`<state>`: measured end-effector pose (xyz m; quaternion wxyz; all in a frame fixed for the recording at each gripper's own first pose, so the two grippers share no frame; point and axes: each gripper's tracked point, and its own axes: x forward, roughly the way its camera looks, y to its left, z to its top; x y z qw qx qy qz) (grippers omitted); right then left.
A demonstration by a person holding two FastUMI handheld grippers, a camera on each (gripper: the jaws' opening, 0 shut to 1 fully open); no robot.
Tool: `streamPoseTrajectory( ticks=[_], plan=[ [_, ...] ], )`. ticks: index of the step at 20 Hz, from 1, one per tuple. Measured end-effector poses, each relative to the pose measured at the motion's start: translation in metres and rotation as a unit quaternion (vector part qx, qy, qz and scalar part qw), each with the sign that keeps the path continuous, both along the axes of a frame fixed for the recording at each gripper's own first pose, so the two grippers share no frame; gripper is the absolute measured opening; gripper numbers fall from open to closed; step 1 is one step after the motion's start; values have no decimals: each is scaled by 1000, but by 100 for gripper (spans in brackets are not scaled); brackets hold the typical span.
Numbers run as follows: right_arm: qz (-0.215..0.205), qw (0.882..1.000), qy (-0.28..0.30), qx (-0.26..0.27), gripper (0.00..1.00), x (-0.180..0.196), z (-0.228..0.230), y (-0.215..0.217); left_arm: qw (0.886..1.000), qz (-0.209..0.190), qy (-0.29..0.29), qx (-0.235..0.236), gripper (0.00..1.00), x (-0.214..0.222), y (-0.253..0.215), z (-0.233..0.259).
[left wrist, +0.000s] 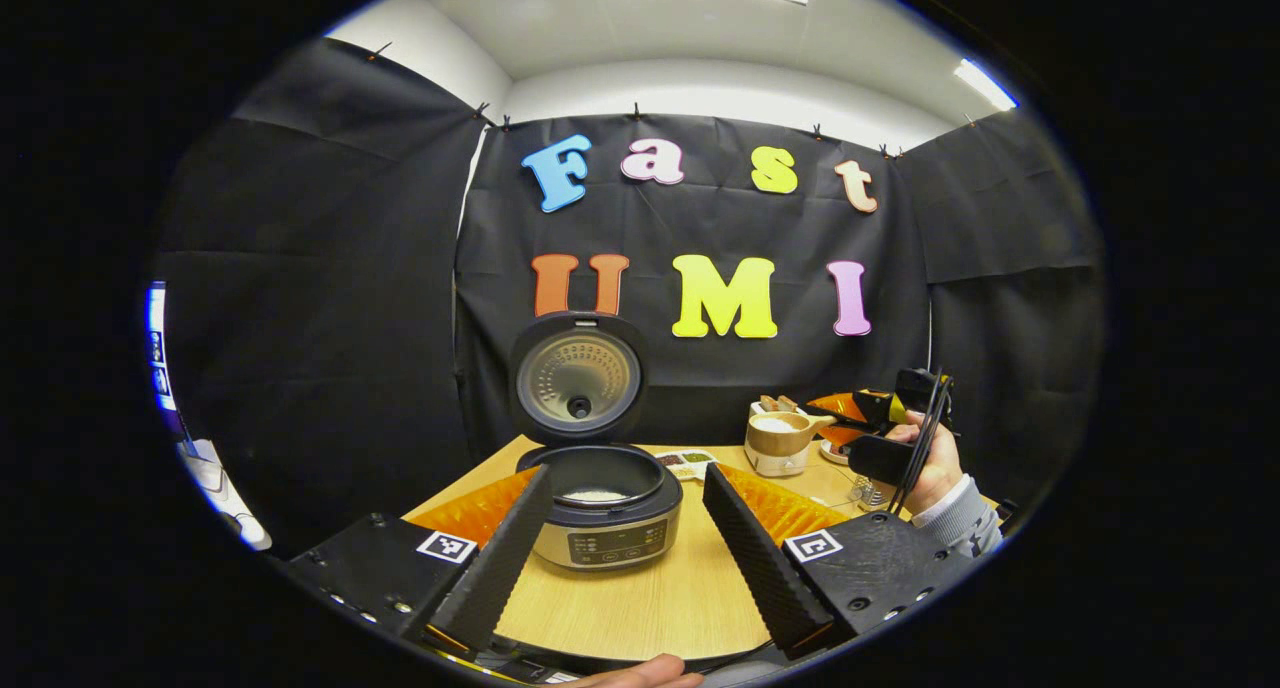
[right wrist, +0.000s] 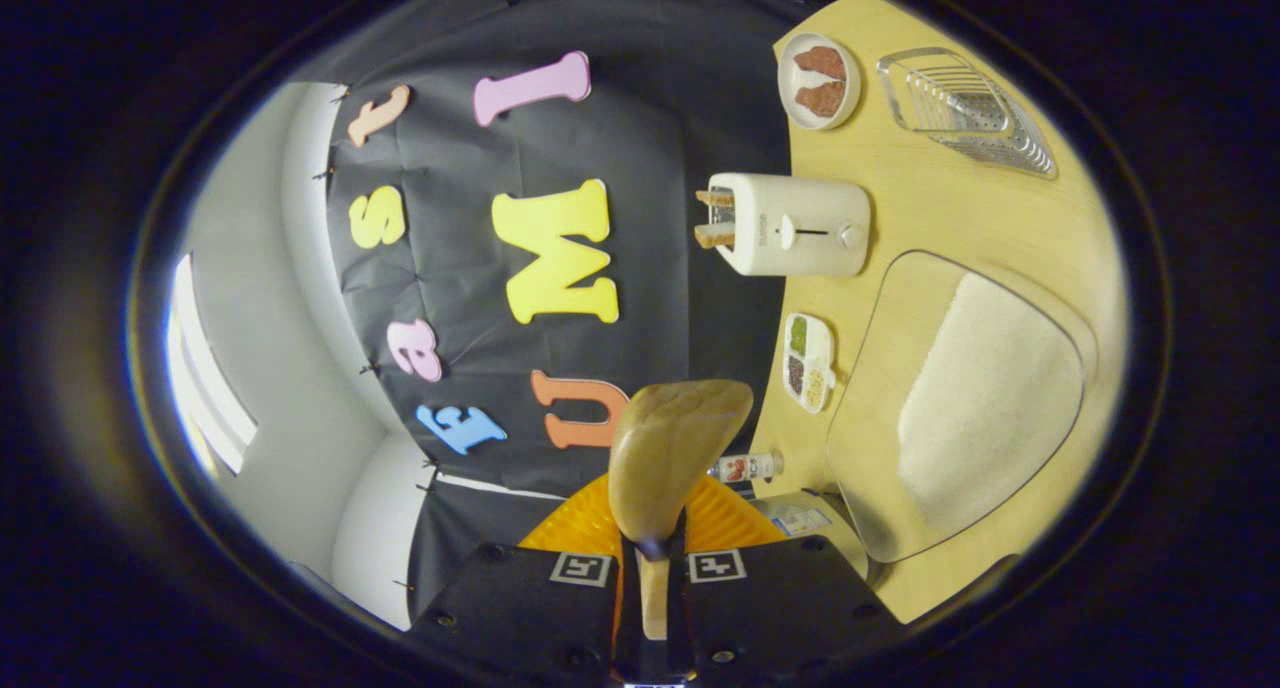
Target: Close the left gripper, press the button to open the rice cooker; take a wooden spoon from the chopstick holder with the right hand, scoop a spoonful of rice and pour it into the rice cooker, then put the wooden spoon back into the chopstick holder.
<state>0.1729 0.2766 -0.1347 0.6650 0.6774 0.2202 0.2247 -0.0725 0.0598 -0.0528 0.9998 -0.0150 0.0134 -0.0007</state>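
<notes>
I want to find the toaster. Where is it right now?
In the right gripper view the white toaster stands on the wooden table against the booth wall, between the plate of reddish pieces and the small divided dish.

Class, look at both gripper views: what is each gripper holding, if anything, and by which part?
The right gripper holds the wooden spoon by its handle, just below the bowl. The left gripper is open and holds nothing.

Pale light-wood table (left wrist: 650, 598); silver-and-black rice cooker (left wrist: 608, 523) holding white rice (left wrist: 594, 495); tan wooden spoon (right wrist: 672, 448); cream toaster (right wrist: 800, 226) with brown toast (right wrist: 714, 235); white dish (right wrist: 819, 80) of reddish pieces.
</notes>
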Motion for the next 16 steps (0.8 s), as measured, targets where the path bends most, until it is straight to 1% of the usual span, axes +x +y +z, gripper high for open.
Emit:
streamPoseTrajectory(
  ticks=[2,4,6,8,10,13,16],
  plan=[
    [10,999,-16,-32,14,5,9,31,1000,6,-3,-2,96,-5,7,0],
    [33,996,-36,-76,14,8,19,63,1000,10,-2,-2,96,-8,13,-3],
    [42,990,-63,-117,14,12,35,88,1000,13,0,1,96,-9,18,-2],
    [47,981,-94,-165,14,17,45,110,1000,17,0,5,96,-10,23,-2],
    [46,966,-125,-220,14,22,49,130,1000,20,-2,7,96,-13,28,-1],
    [51,937,-171,-301,15,26,49,159,1000,22,-2,2,96,-16,34,-2],
    [59,907,-201,-365,15,28,39,183,1000,28,2,2,96,-15,40,-5]
  ],
)
